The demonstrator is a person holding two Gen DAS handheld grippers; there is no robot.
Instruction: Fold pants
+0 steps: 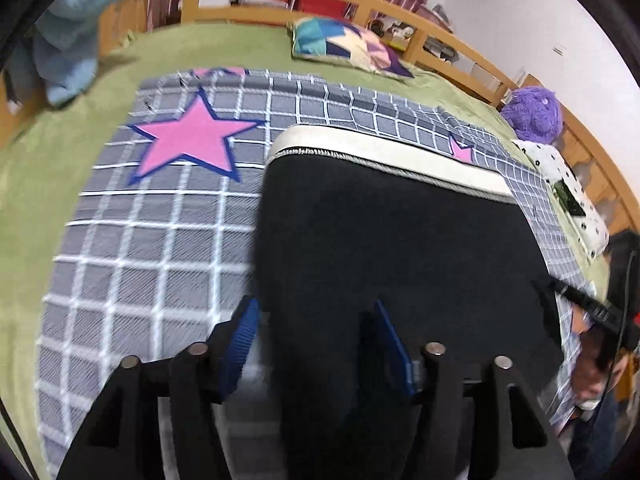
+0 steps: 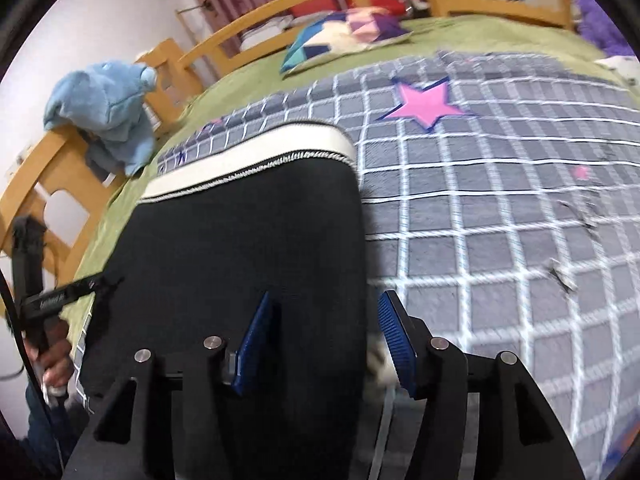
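1. Left wrist view: my left gripper (image 1: 316,340) has its blue ribbed pads (image 1: 240,344) spread about halfway apart. The black fabric pants with a white waistband (image 1: 400,240) lie partly in the gap between them, but neither pad presses on the cloth, so I hold nothing here.
2. The pants lie flat on the grey checked blanket with pink stars (image 1: 160,220), waistband at the far end, and the left edge of the cloth runs down just inside my left pad.
3. At the right edge of this view I see my right gripper (image 1: 592,308) in a hand, beside the far side of the pants.
4. Right wrist view: my right gripper (image 2: 324,340) is likewise parted about halfway. The right edge of the pants (image 2: 248,240) passes between the blue pads (image 2: 396,340); I see no pad clamping it.
5. The blanket (image 2: 500,220) covers a green bedspread (image 2: 248,76) on a wooden-railed bed (image 2: 248,28).
6. A patchwork cushion (image 2: 344,36) sits well beyond the waistband, and a light blue plush toy (image 2: 108,108) rests against the rail at the left.
7. My left gripper (image 2: 52,300) shows at the left edge; I cannot tell its opening from this view.
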